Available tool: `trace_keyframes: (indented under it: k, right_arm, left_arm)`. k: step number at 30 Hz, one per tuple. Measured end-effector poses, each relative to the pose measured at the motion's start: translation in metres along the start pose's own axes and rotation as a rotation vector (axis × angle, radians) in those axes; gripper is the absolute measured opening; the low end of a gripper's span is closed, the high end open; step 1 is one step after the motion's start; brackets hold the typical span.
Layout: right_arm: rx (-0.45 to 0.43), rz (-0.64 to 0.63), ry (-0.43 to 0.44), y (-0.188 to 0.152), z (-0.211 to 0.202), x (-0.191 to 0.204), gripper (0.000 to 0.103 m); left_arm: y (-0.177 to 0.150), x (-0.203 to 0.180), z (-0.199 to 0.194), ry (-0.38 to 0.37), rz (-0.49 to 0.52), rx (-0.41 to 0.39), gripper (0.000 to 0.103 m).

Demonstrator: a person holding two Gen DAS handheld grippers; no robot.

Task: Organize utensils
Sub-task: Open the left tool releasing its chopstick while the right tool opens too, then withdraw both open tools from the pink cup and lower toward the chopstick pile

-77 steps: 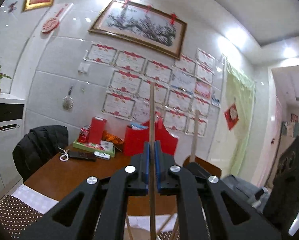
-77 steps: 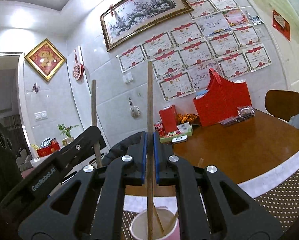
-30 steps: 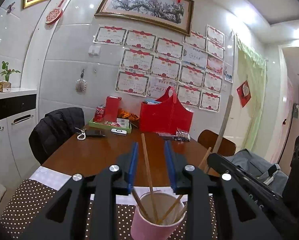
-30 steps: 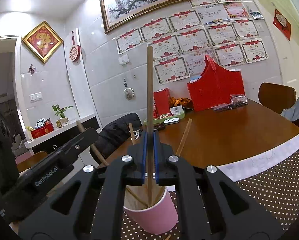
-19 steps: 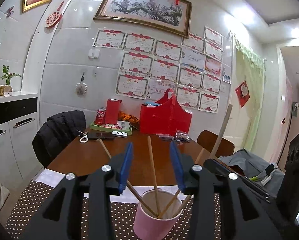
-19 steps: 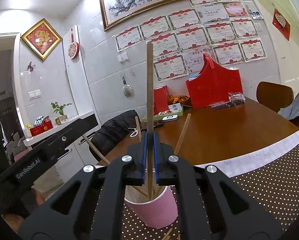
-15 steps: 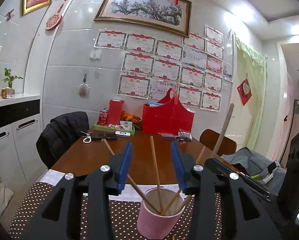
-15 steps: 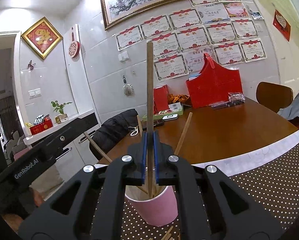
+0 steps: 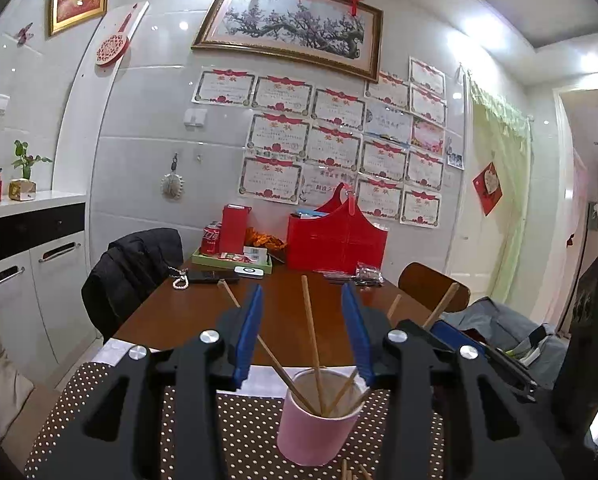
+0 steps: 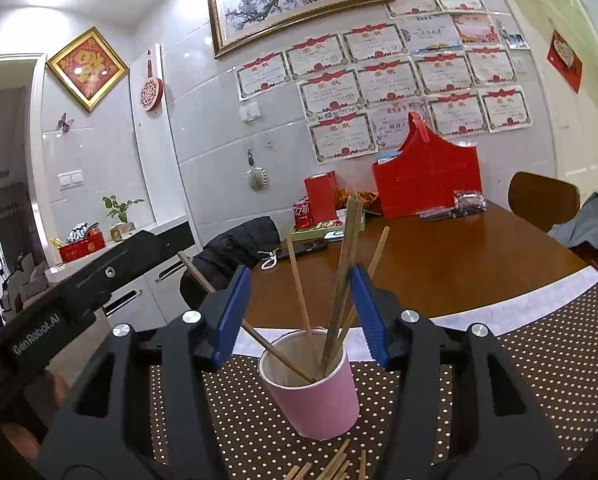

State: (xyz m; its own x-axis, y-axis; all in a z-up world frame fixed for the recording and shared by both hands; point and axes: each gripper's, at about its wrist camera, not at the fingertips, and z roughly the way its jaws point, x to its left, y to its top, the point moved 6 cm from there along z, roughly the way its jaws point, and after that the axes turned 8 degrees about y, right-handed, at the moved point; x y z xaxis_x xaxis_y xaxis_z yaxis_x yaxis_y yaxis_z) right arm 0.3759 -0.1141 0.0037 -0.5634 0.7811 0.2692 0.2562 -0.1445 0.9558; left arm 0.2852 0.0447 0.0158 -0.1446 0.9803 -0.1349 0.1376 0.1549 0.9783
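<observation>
Fingers on both grippers stand apart, each pair framing the pink paper cup (image 9: 317,420) without pressing on anything. Blue pads of the right gripper (image 10: 301,314) have just been opening, and the wooden chopstick (image 10: 343,280) between them leans blurred toward the right pad, its lower end inside the cup, no pad touching it. Beyond the left gripper (image 9: 303,334), whose jaws have also just widened, another chopstick (image 9: 312,332) stands nearly upright in the cup, free of both pads. Several more chopsticks lean against the cup's rim at different angles, one slanting far out to the left (image 10: 235,316). More loose chopsticks (image 10: 339,464) lie flat on the brown polka-dot placemat (image 10: 539,368) just in front of the cup, which stands on that mat near the edge of the wooden tabletop (image 10: 459,256). At the far end of the tabletop sit a red basket (image 10: 427,176), a red box (image 10: 321,196), a cola can (image 10: 302,213) and a green tray (image 9: 235,262). A black jacket (image 9: 135,268) hangs over a chair on the left, and framed certificates (image 9: 335,140) cover the tiled wall behind.
</observation>
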Motion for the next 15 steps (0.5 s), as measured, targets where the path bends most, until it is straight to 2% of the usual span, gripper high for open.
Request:
trace_keyframes:
  k: [5, 8, 15]
  right_arm:
    - [-0.014, 0.002, -0.014, 0.006, -0.016, 0.000, 0.052]
    - [-0.020, 0.003, -0.023, 0.008, -0.026, 0.000, 0.052]
    - [-0.029, 0.010, -0.047, 0.010, -0.053, -0.002, 0.053]
  left_arm:
    - [0.004, -0.002, -0.016, -0.003, 0.004, -0.025, 0.041]
    - [0.006, -0.003, -0.024, -0.005, 0.002, -0.030, 0.050]
    - [0.008, -0.011, -0.048, -0.015, 0.031, -0.054, 0.054]
